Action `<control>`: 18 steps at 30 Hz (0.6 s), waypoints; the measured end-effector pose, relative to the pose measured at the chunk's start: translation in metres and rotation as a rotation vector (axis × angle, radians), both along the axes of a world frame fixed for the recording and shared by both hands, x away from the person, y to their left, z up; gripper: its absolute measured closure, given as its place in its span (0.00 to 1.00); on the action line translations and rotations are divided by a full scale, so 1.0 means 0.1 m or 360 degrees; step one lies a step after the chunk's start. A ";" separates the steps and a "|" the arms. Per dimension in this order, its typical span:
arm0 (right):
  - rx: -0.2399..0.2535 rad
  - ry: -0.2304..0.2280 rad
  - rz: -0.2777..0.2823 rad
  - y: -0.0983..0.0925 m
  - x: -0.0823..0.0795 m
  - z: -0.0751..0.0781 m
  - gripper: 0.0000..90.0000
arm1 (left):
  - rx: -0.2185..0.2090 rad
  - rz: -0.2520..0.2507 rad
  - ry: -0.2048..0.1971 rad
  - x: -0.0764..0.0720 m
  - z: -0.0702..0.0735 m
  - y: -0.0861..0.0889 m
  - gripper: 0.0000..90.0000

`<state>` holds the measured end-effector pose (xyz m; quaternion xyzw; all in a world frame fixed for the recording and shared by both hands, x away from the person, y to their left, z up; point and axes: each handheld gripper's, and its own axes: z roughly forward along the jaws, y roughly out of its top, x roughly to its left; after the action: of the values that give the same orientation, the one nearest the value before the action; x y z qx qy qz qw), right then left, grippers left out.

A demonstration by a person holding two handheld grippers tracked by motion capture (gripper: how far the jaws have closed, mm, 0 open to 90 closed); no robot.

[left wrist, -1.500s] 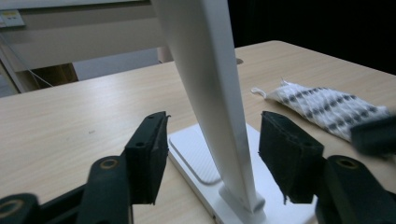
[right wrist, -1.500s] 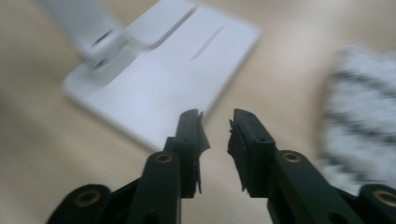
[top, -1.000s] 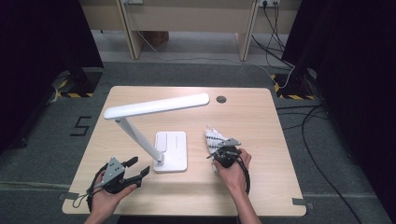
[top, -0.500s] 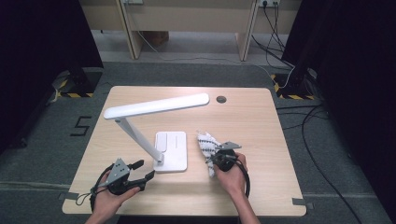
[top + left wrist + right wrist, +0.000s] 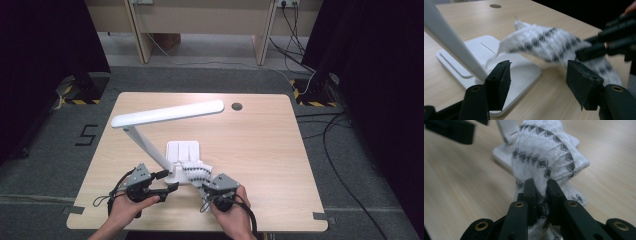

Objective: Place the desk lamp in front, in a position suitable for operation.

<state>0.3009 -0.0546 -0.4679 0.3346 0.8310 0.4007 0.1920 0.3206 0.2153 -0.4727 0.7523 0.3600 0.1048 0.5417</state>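
Note:
A white cloth (image 5: 196,171) with a black zigzag pattern hangs bunched over the front corner of the white desk lamp's base (image 5: 181,150). My right gripper (image 5: 204,181) is shut on it. Its jaws have just been closing, and in the right gripper view the cloth (image 5: 541,152) is pinched between them at my right gripper (image 5: 540,185). My left gripper (image 5: 169,181) stands open just left of the cloth, beside the lamp's slanted arm (image 5: 147,145). In the left gripper view the cloth (image 5: 544,42) hangs ahead of my left gripper (image 5: 539,72), whose jaws hold nothing.
The lamp's long head (image 5: 167,114) reaches across the table's middle, above the base. A round cable hole (image 5: 236,106) sits near the far edge of the wooden table (image 5: 270,150). Cables trail on the floor to the right.
My right gripper has closed on the cloth and carried it left and nearer, from the right of the lamp base to its front corner. My left gripper has shifted a little right, toward the cloth.

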 end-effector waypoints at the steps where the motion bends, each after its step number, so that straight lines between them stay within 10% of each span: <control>1: -0.0003 -0.0003 0.0026 0.04 -0.03 -0.02 0.90 | -0.0023 0.0003 0.0025 0.02 -0.01 0.00 0.39; 18: -0.0067 -0.0107 0.0209 0.28 -0.16 -0.05 0.90 | -0.0093 -0.0160 0.0160 0.11 -0.12 -0.03 0.38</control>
<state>0.2849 -0.0265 -0.4734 0.2615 0.8526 0.4058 0.2001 0.3317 0.2118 -0.4843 0.7577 0.3514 0.0290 0.5491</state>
